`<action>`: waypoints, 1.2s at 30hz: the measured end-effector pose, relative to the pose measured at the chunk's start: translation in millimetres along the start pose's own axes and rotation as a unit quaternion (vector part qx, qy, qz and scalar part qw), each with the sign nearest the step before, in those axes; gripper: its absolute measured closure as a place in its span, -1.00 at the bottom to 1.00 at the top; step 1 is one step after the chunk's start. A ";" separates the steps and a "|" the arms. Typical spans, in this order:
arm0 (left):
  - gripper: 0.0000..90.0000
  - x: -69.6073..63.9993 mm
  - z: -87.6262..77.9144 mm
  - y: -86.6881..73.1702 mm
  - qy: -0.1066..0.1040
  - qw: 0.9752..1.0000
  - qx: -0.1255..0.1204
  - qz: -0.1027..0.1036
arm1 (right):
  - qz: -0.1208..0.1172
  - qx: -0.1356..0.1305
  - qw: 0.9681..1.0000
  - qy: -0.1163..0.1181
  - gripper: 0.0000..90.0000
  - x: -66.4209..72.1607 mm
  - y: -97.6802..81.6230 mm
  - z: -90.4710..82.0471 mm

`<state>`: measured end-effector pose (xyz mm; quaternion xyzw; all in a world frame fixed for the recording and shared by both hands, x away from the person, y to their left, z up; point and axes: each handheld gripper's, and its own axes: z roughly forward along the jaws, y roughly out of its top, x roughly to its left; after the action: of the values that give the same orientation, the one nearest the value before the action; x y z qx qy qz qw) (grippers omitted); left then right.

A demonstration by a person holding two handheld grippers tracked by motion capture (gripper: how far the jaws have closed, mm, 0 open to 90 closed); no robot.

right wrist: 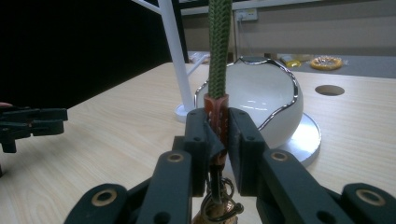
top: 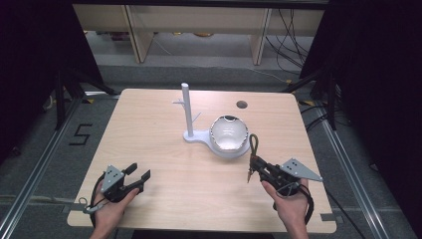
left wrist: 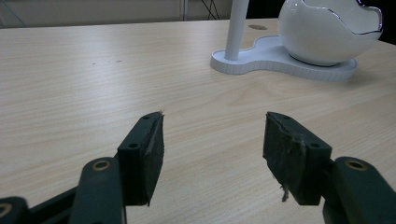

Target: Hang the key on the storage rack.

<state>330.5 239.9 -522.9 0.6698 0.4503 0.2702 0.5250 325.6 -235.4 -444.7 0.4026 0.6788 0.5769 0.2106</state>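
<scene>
Right gripper view is showing the right hand-held gripper (right wrist: 218,140) clamping the brown end cap of a green braided cord (right wrist: 219,46), with a metal clasp dangling below the jaws and the cord rising upright in front of the white egg-shaped bowl (right wrist: 261,107). From the high view, that cord (top: 254,144) is looping up toward the stand (top: 187,112) near the desk's middle, while the right hand is sitting by the desk's near right edge. The left hand-held gripper (left wrist: 212,144) is resting wide and empty near the near left corner. I judge the carrying step is under way: the cord is looking bound for a peg on the stand or the bowl, so the next move is calling for lifting it forward and left, keeping the loop clear of the bowl's rim.
</scene>
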 end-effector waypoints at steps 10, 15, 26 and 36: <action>-0.16 -0.4 0.0 0.0 0.001 1.000 -0.001 -0.001 | 0.002 -0.012 1.000 0.011 0.76 5.5 5.5 5.2; -0.16 -0.1 -0.1 0.0 0.000 1.000 -0.001 0.000 | -0.004 -0.016 1.000 0.017 0.76 6.6 6.6 9.2; -0.16 -0.1 0.0 0.0 0.000 1.000 -0.001 0.001 | -0.019 -0.015 0.999 0.031 0.76 15.9 9.7 19.9; -0.16 0.4 0.1 0.2 -0.002 1.000 0.000 0.004 | -0.015 -0.018 0.999 0.037 0.76 23.0 12.7 26.2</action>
<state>330.9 240.2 -522.8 0.6717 0.4468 0.2714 0.5249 335.6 -201.1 -435.0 0.3671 0.6817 0.6002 0.2006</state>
